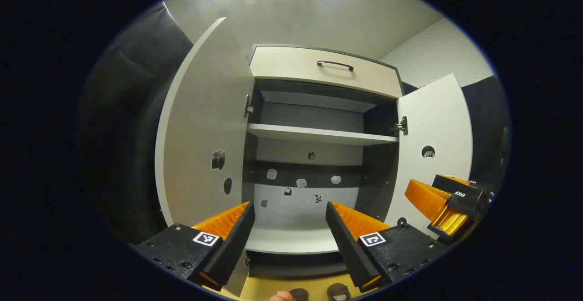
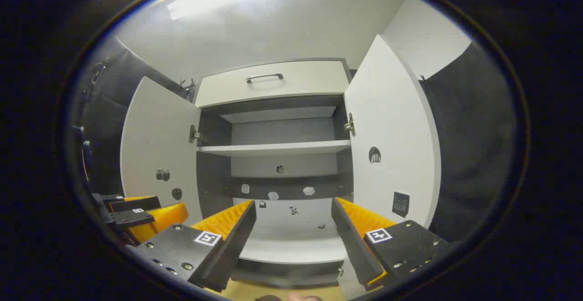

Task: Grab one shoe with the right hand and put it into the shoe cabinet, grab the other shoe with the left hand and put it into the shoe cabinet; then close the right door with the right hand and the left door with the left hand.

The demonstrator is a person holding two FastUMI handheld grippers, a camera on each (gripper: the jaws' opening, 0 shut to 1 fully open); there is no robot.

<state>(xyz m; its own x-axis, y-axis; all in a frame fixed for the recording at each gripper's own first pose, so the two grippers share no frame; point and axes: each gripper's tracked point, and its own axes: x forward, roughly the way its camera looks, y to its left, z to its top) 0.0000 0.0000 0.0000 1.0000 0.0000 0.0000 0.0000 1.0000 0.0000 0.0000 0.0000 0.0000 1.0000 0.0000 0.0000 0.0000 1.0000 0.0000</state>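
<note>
Both the left tongs [image 1: 288,228] and right tongs [image 2: 294,226] were held apart and empty before the open shoe cabinet [image 1: 319,135], while dark shapes, perhaps the shoes [image 1: 338,290], were glimpsed below, judged light, best gripped at the stiff heel collar.

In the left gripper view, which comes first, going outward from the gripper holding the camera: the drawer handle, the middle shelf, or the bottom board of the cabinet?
Counting from the left gripper, as the left gripper view suggests:
1. Bottom board, low, just beyond the fingertips.
2. Middle shelf, higher up, across the cabinet.
3. Drawer handle, at the top, on the drawer front.
</note>
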